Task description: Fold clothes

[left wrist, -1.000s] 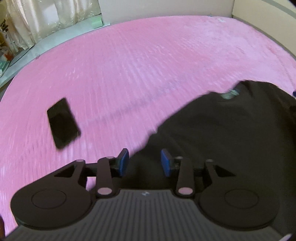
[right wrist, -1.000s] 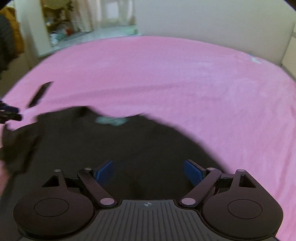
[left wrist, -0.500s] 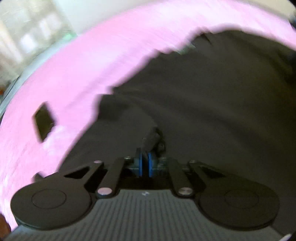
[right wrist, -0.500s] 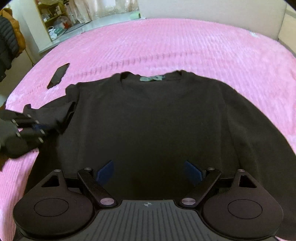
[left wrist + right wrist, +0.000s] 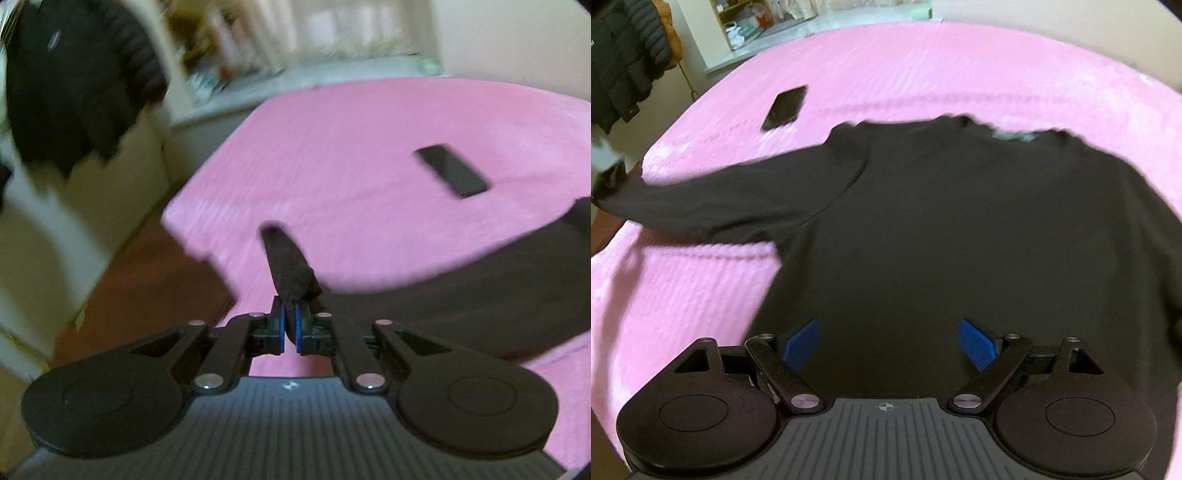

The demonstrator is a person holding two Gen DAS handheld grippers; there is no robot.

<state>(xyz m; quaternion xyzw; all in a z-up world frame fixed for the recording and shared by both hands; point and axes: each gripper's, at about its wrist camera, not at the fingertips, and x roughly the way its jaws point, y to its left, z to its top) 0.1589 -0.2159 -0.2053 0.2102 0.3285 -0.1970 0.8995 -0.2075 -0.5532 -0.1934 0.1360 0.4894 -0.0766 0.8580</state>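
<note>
Right wrist view: sweater [image 5: 960,229] lies at twelve o'clock of the wide-open, empty right gripper [image 5: 888,341], sleeve [image 5: 731,192] stretching toward nine o'clock, its cuff pinched in the left gripper [image 5: 290,325].

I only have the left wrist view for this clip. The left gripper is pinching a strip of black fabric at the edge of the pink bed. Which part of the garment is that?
Observer: It is the cuff end of one sleeve of a black sweater; the right wrist view shows that sleeve stretched out sideways toward the bed's edge.
Operator: Is the rest of the sweater flat?
Observer: Its body lies spread on the pink blanket, neckline at the far side.
Operator: And the right gripper?
Observer: The right gripper is open over the sweater's lower body, nothing between its pads.
Operator: Is the phone touching the sweater?
Observer: No, the phone lies apart, beyond the shoulder.
</note>
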